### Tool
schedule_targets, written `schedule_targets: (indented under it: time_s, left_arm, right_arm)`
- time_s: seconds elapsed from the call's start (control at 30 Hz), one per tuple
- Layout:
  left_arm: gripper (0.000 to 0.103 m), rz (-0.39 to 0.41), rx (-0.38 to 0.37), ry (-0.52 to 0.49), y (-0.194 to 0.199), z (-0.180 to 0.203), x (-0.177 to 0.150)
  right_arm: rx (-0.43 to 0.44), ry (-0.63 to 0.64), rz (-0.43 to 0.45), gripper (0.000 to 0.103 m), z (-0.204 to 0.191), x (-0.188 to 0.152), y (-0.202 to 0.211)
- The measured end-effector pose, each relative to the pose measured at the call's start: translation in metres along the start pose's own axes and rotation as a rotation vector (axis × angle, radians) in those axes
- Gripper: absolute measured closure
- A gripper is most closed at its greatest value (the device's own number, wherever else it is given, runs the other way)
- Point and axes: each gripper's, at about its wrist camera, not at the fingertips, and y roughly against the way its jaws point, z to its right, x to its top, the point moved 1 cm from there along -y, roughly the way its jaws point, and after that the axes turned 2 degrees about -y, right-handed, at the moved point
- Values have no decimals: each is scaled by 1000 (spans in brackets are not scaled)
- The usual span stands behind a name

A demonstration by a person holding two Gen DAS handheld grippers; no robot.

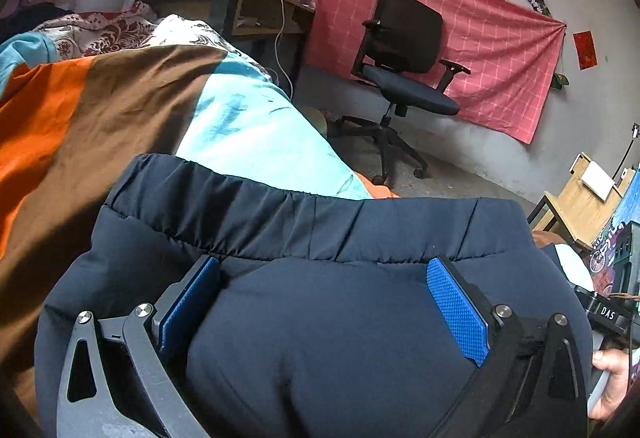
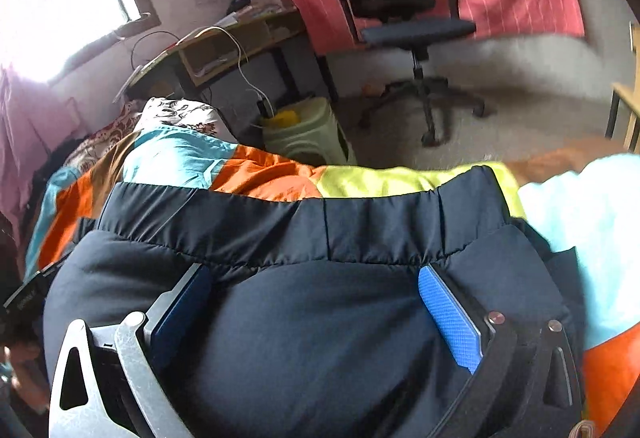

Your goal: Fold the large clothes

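Inspection of both wrist views. The task item is a dark navy padded garment with a gathered elastic band [image 1: 304, 222], lying on a bed covered by a colour-block quilt of orange, brown and turquoise panels [image 1: 100, 109]. The garment bulges up between the fingers of each tool and fills the lower half of both views.

The left gripper [image 1: 324, 302] stands spread wide; its blue textured pads [image 1: 456, 310] flank a hump of navy fabric. Whether the pads press the cloth cannot be told; the fabric looks slack rather than pinched. The right gripper [image 2: 316, 310] is likewise spread wide, with the garment [image 2: 320, 338] mounded between its fingers and no pinch evident.

Key relation: the elastic band runs crosswise ahead of both sets of fingertips, just beyond them, so the garment's long axis lies across the line on which each tool points. Both tools sit on the garment; neither appears nearer. Judgement: the next fold depends on each taking hold near that band.

A black office chair [image 1: 404, 57] stands beyond, well apart.
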Motion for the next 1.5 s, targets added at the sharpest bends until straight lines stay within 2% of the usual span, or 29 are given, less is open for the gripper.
schedule_targets:
  time_s: [0.3,0.53,0.83,1.03,1.1,1.2,1.3,1.43,1.5]
  left_arm:
    - [1,34,-20,7,2,-1,-3]
    - [1,54,-22,-1,6,4,-7]
    - [1,108,-5,-11,13,7,-12]
    - [2,136,-45,8,20,2,-17]
    - [2,153,-62,27,27,-4,-19]
    - [2,158,-48,33,38,-12,-22]
    - [2,184,10,55,53,-20,-22]
    - [2,209,71,98,71,-36,-20]
    - [2,212,99,116,82,-47,-19]
  right_arm:
    - [26,-39,-7,0,11,1,-8]
    - [110,-78,74,0,21,-10,7]
    - [116,-74,95,0,20,-11,11]
    - [118,-71,107,0,22,-14,18]
    - [106,-67,109,0,21,-13,19]
    - [37,-56,134,0,18,-13,34]
    - [-52,-75,238,0,27,-13,61]
    - [-163,-173,305,0,51,-16,81]
    - [-191,-201,338,0,58,-19,88]
